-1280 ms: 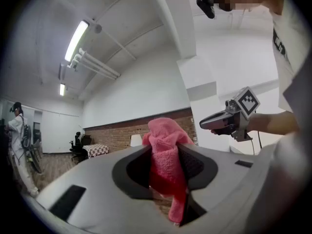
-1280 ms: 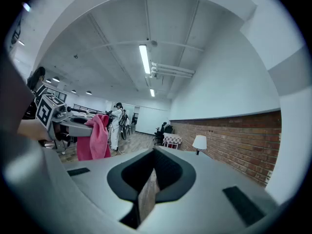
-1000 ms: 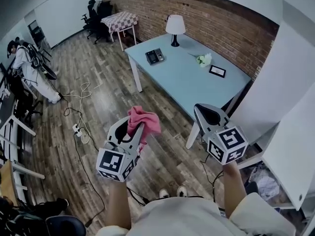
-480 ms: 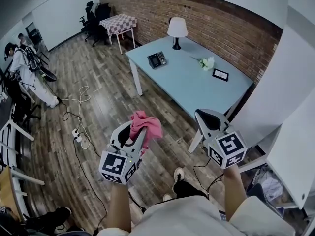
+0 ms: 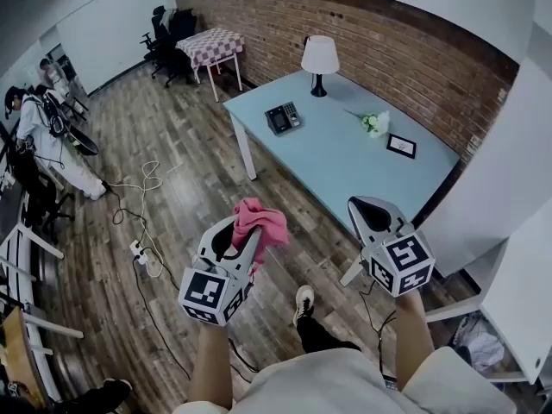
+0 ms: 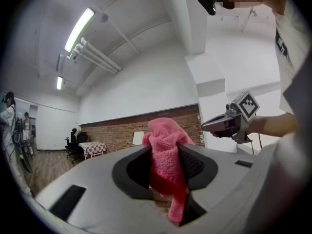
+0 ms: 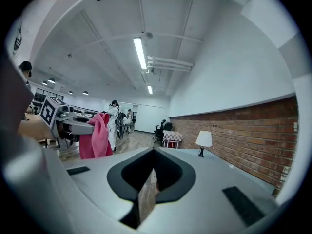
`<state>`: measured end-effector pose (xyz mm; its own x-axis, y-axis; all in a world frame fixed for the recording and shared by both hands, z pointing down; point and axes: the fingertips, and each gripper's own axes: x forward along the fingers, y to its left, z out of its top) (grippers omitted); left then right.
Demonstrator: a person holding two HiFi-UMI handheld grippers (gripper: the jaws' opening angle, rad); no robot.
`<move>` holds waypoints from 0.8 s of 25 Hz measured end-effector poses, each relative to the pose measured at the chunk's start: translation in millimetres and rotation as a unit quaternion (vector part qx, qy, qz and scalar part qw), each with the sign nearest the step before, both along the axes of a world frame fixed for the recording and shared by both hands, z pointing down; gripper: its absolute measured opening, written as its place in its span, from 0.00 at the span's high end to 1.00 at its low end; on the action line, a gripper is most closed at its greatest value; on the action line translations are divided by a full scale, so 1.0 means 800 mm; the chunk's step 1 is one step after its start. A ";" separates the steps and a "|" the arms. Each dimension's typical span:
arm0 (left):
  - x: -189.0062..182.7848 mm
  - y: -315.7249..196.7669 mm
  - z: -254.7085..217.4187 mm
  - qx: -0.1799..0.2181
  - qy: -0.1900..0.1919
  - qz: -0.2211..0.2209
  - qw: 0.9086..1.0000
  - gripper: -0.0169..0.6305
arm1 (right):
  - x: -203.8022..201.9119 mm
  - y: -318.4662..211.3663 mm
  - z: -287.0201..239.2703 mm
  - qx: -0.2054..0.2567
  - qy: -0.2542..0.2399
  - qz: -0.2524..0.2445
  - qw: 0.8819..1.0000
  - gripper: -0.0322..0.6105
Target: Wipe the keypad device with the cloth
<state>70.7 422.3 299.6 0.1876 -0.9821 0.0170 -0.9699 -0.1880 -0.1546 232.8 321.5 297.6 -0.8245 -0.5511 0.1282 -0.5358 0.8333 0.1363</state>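
Note:
The black keypad device [image 5: 283, 117] lies near the far left end of the light blue table [image 5: 345, 166]. A pink cloth [image 5: 260, 222] sticks out of my left gripper [image 5: 244, 234], which is shut on it and held over the wooden floor, well short of the table. The same cloth [image 6: 167, 156] fills the gap between the jaws in the left gripper view. My right gripper [image 5: 369, 211] hovers near the table's front edge, shut with nothing in it. The right gripper view shows the cloth [image 7: 96, 136] off to the left.
On the table stand a white lamp [image 5: 320, 61], a small flower bunch [image 5: 376, 123] and a picture frame [image 5: 401, 146]. A brick wall runs behind it. Cables and a power strip [image 5: 136, 250] lie on the floor. A checkered table [image 5: 210, 46], office chairs and people are at the far left.
The view has moved closer to the table: the table and keypad device sit lower in the frame. Both grippers keep their places and holds; a shoe now shows between the arms.

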 end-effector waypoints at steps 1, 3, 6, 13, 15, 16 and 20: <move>-0.008 -0.014 0.002 -0.003 0.000 -0.001 1.000 0.72 | -0.007 -0.016 0.005 -0.004 0.001 0.001 1.000 0.92; -0.027 -0.044 0.001 -0.005 -0.001 -0.004 1.000 0.72 | -0.022 -0.048 0.007 -0.007 0.001 0.004 1.000 0.92; -0.052 -0.087 -0.005 -0.003 -0.002 -0.007 1.000 0.72 | -0.046 -0.093 0.005 -0.008 0.001 0.008 1.000 0.92; -0.093 -0.187 -0.014 -0.006 0.000 -0.004 1.000 0.72 | -0.092 -0.196 0.005 -0.016 0.014 0.016 1.000 0.92; -0.102 -0.212 -0.014 -0.007 -0.001 -0.003 1.000 0.72 | -0.102 -0.222 0.005 -0.016 0.016 0.017 1.000 0.92; -0.107 -0.224 -0.014 -0.007 -0.001 -0.004 1.000 0.72 | -0.108 -0.233 0.005 -0.016 0.016 0.016 1.000 0.92; -0.127 -0.266 -0.012 -0.008 0.003 -0.006 1.000 0.72 | -0.130 -0.274 0.007 -0.021 0.018 0.012 1.000 0.92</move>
